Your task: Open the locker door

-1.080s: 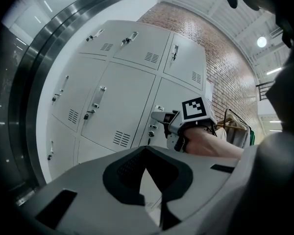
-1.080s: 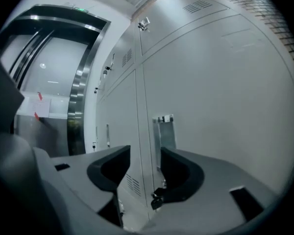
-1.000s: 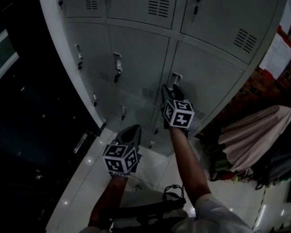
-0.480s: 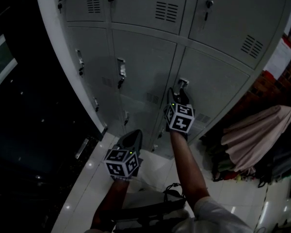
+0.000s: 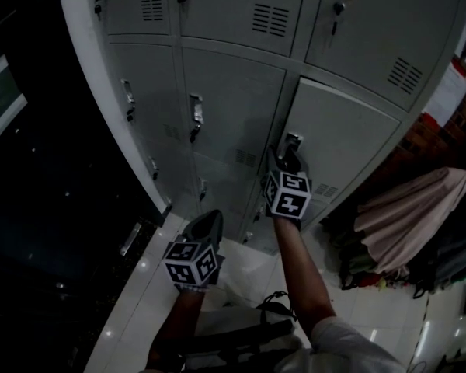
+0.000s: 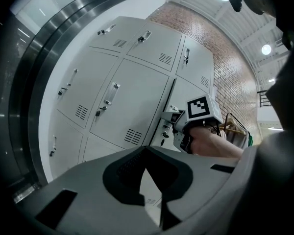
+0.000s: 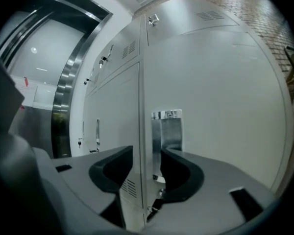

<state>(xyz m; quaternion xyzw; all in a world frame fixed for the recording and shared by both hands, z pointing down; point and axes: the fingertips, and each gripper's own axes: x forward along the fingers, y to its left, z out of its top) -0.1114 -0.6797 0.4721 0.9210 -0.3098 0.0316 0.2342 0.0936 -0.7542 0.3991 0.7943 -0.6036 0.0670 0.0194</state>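
As right gripper closes, door edge seemingly between

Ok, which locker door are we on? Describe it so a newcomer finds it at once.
Start at the grey locker bank beside the brick wall. Take its column nearest the brick, the door below the top visible row. It alone has the right gripper at its handle plate, jaws closing astride its left edge.
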